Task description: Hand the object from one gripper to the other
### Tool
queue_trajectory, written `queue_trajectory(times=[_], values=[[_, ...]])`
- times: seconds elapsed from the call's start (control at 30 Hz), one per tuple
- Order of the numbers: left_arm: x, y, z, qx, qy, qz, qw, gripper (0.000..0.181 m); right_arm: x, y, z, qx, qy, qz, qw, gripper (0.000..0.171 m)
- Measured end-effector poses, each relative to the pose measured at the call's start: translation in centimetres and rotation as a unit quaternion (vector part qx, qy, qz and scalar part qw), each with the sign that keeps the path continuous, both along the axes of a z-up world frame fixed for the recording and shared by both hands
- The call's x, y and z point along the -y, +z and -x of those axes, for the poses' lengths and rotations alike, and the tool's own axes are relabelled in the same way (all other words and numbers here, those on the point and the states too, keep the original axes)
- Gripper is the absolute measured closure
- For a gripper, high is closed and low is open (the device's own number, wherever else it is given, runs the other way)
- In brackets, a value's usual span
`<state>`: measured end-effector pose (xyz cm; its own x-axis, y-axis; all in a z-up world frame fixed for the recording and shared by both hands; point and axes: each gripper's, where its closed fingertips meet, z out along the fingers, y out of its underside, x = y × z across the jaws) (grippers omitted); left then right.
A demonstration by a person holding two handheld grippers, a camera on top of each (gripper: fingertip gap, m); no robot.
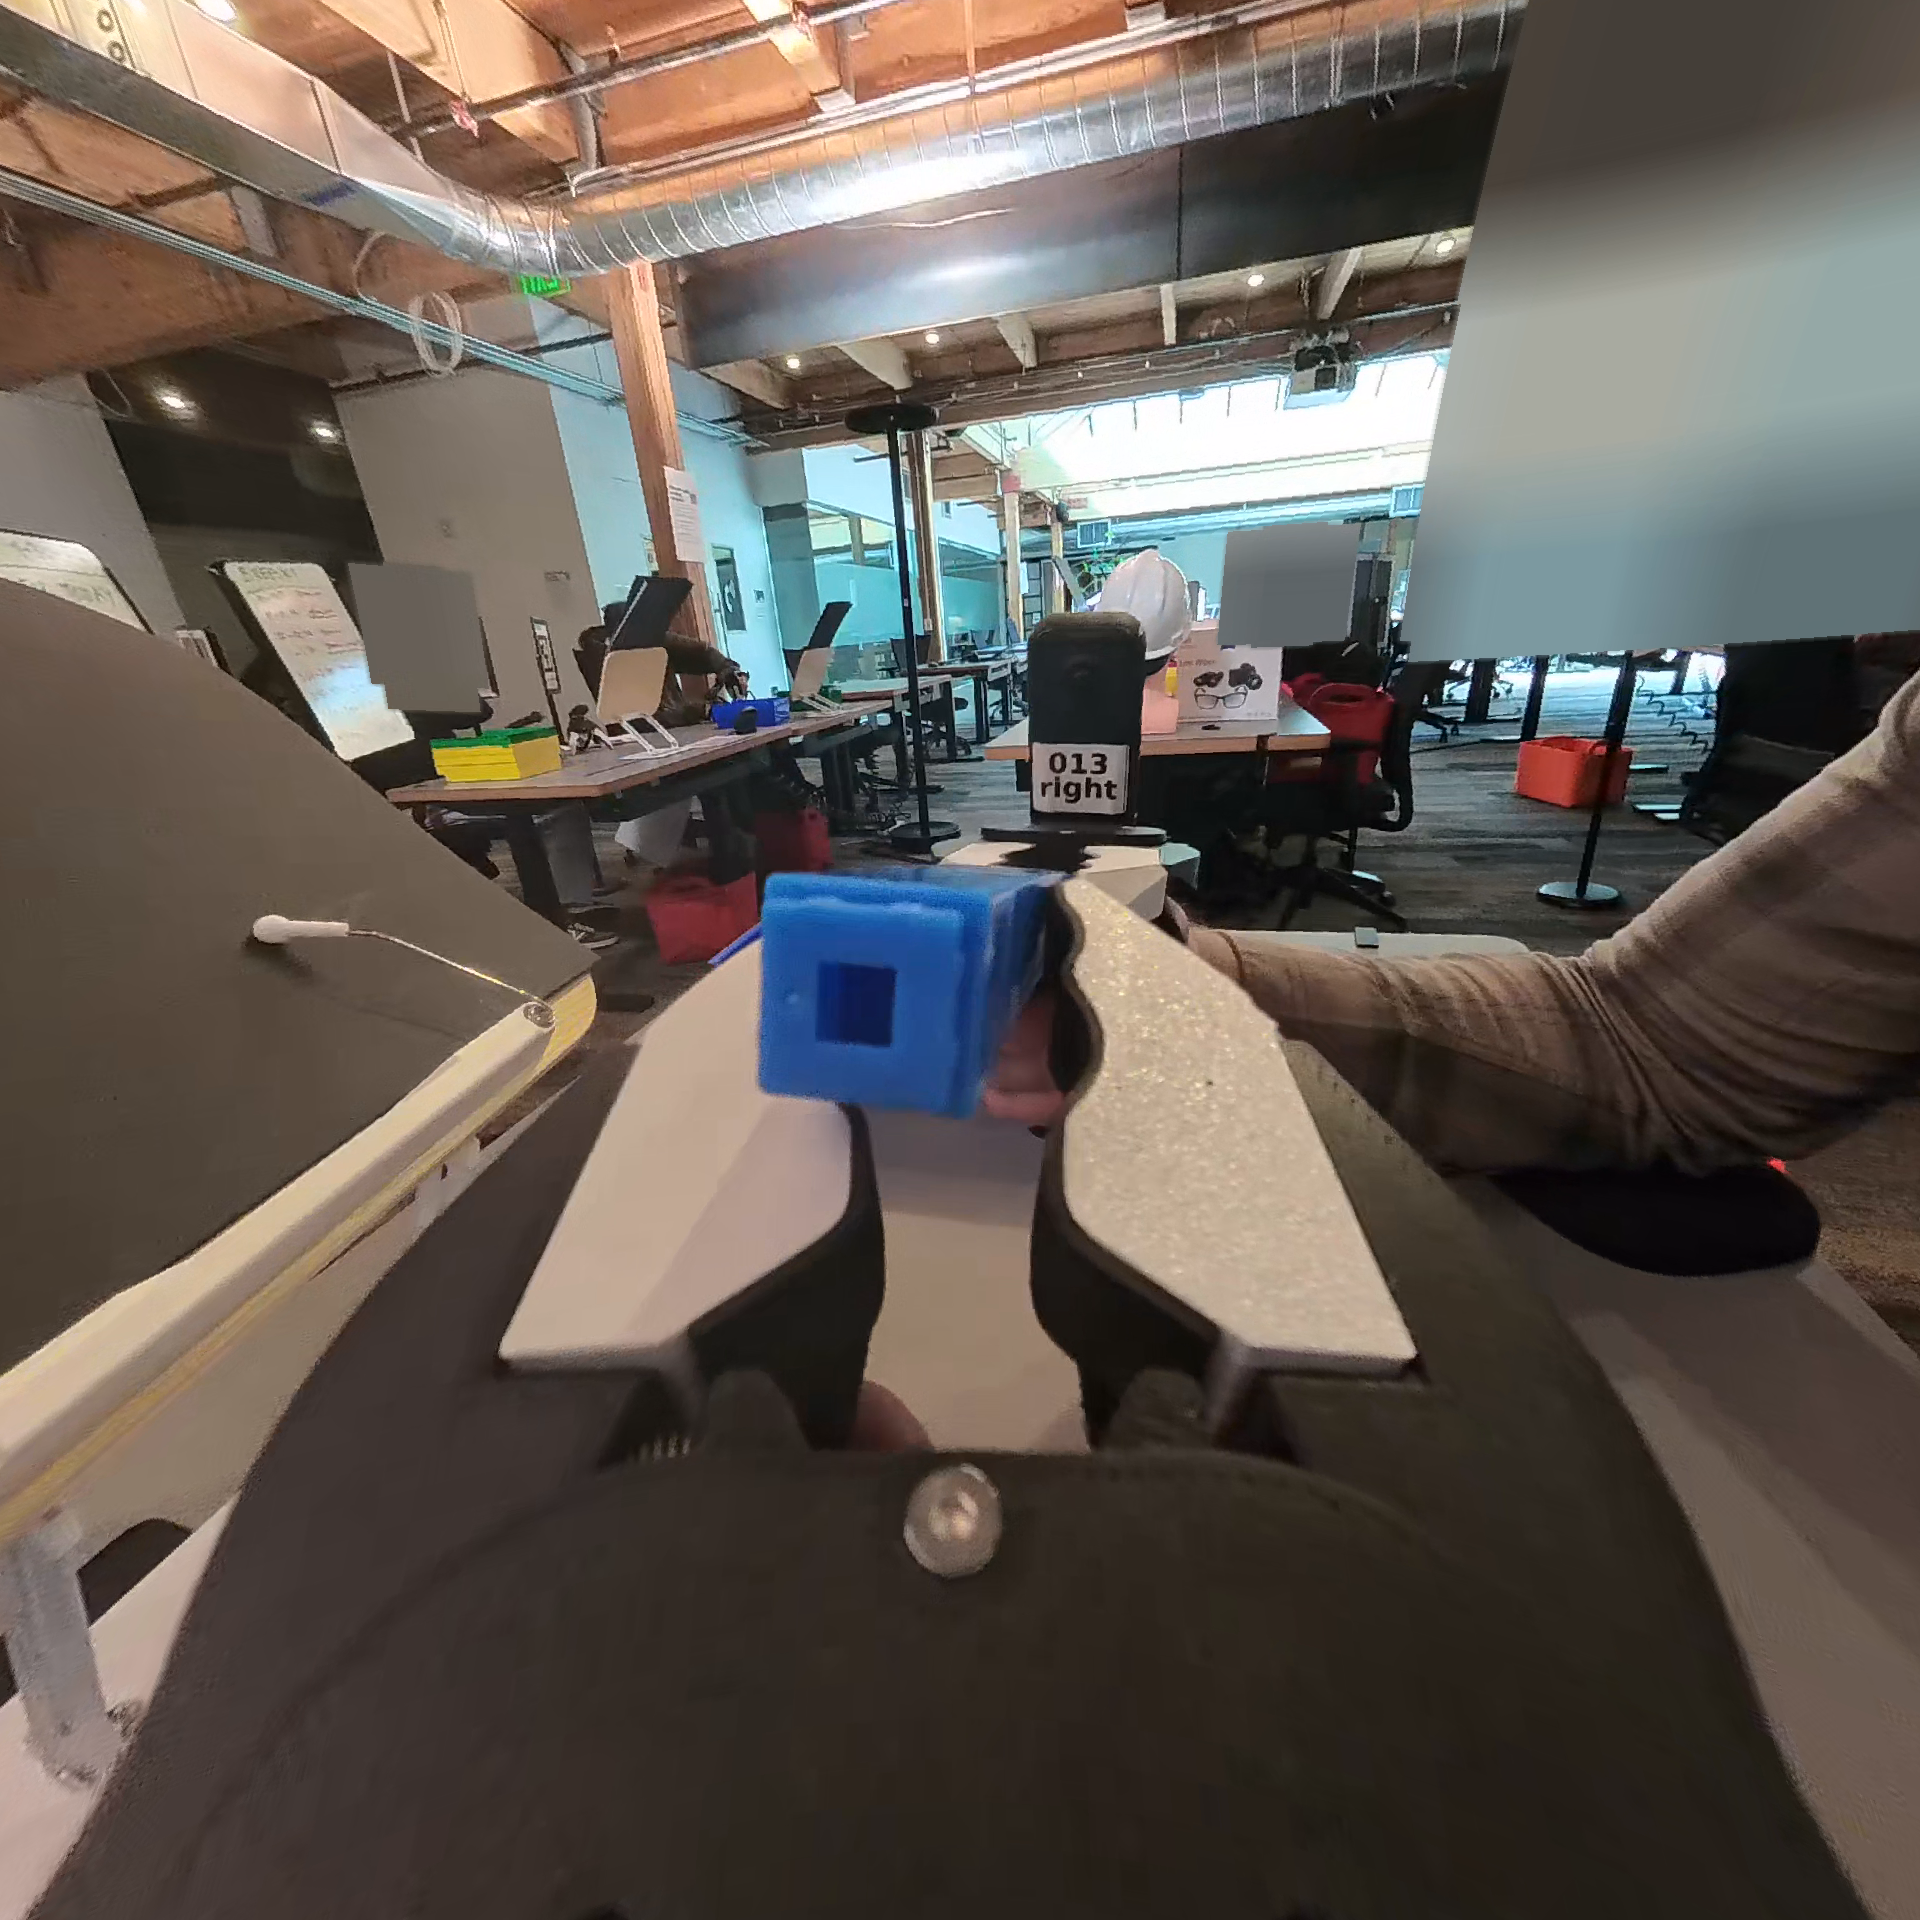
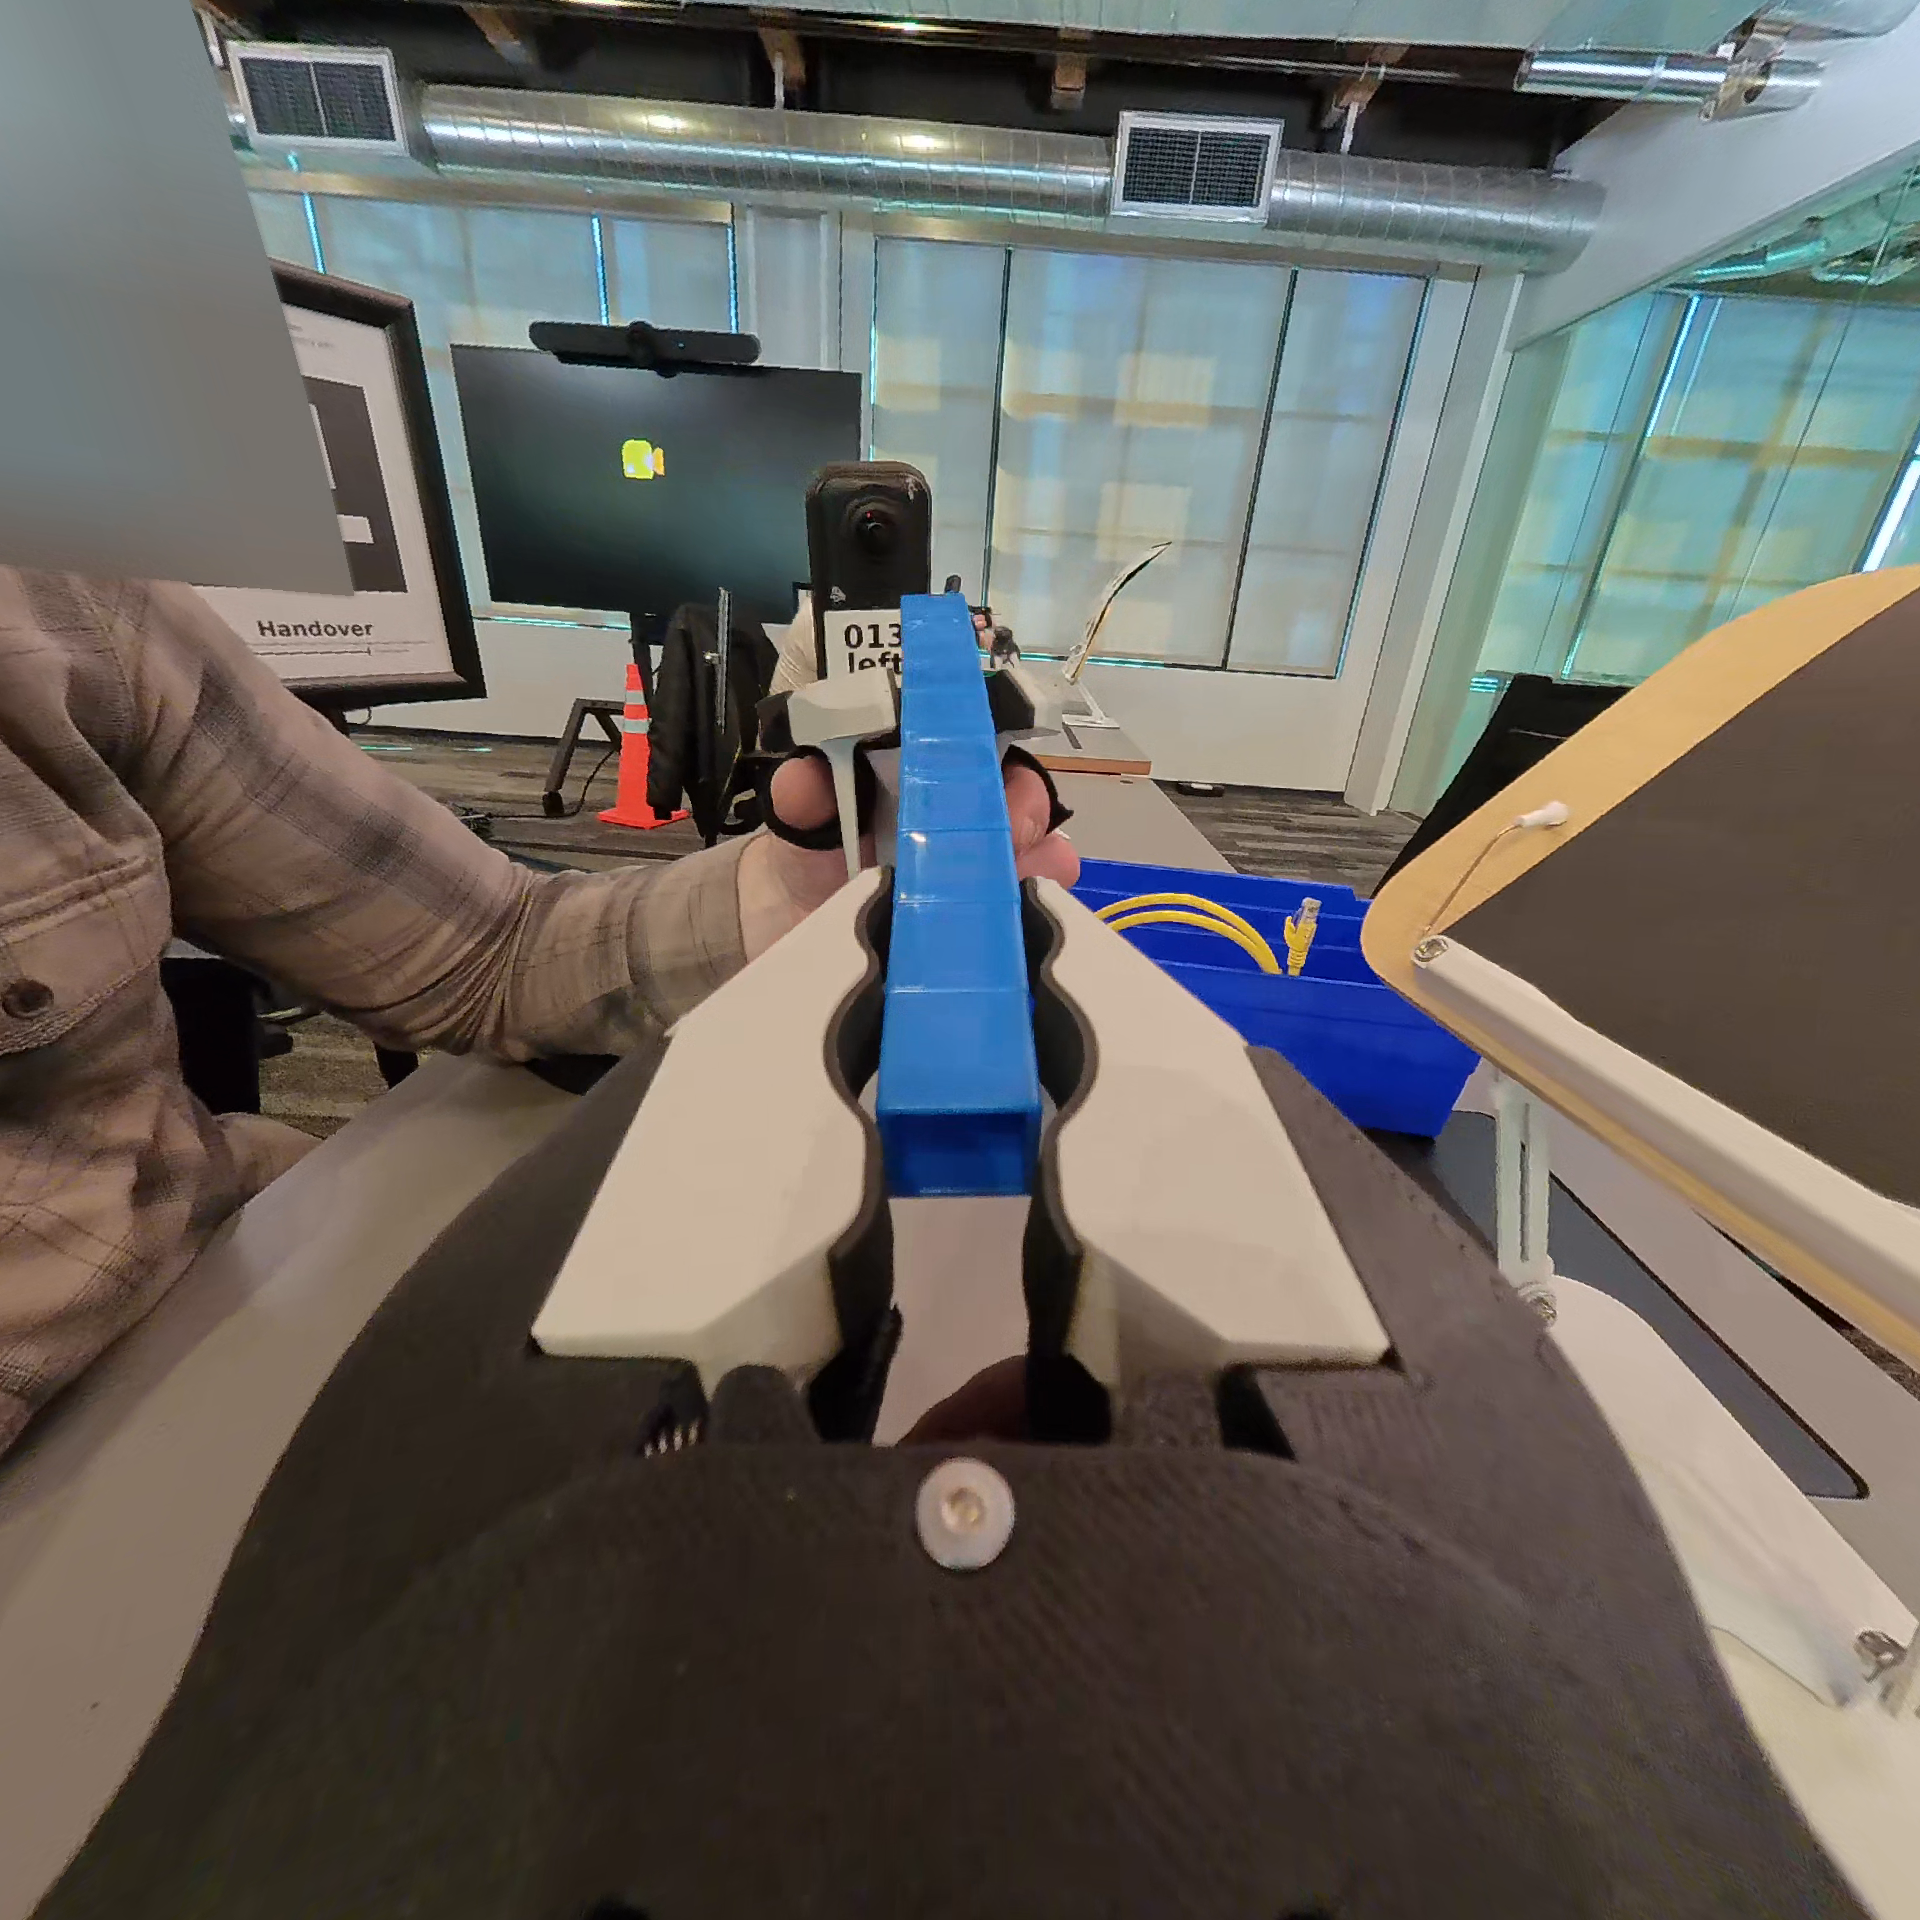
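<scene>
A long blue square bar (image 2: 961, 935) is clamped between the fingers of my right gripper (image 2: 961, 894) and points straight ahead. Its far part passes between the fingers of my left gripper (image 2: 930, 717), held opposite by a gloved hand. In the left wrist view the bar's hollow end (image 1: 868, 997) faces the camera, slightly blurred. It lies between the fingers of my left gripper (image 1: 935, 914), off to the left and covering the left fingertip. The right fingertip (image 1: 1081, 935) is at the bar's side. The left jaws stand a little wider than the right's. My right gripper's body (image 1: 1081, 727) shows behind the bar.
A blue bin (image 2: 1299, 997) with a yellow cable (image 2: 1205, 920) sits on the table, right of the grippers. A tilted dark board on a white stand (image 2: 1714, 904) is close at the right; it also shows in the left wrist view (image 1: 208, 883). A plaid sleeve (image 1: 1558, 997) reaches in. Spacing between my two grippers at the tips: around 5 centimeters.
</scene>
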<state>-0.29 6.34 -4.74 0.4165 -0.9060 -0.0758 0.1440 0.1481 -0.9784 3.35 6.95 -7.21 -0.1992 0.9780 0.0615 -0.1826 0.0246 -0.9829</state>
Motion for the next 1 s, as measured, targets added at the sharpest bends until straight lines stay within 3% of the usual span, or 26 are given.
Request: queue_trajectory(times=[0.23, 0.33, 0.47, 0.87, 1.0], values=[[0.2, 0.7, -0.1, 0.046, 0.001, -0.007, 0.999, 0.152, 0.1, 0.0, 0.2, -0.010, 0.007, 0.017, 1.000, 0.151], [0.1, 0.6, -0.3, 0.035, 0.006, -0.009, 0.999, 0.133, 0.4, -0.3, 0.5, -0.003, 0.012, 0.015, 1.000, 0.151], [0.7, 0.2, -0.9, 0.011, -0.007, -0.011, 1.000, 0.156, 0.5, -0.3, 0.5, -0.003, 0.017, 0.014, 1.000, 0.151], [0.8, 0.4, -1.1, 0.012, 0.004, -0.021, 1.000, 0.157, 0.2, -0.2, 0.5, -0.011, 0.010, 0.025, 1.000, 0.150], [0.8, 0.4, -1.2, -0.004, 0.023, -0.042, 0.999, 0.158, -0.5, -0.4, 0.6, 0.004, -0.023, 0.002, 1.000, 0.133]])
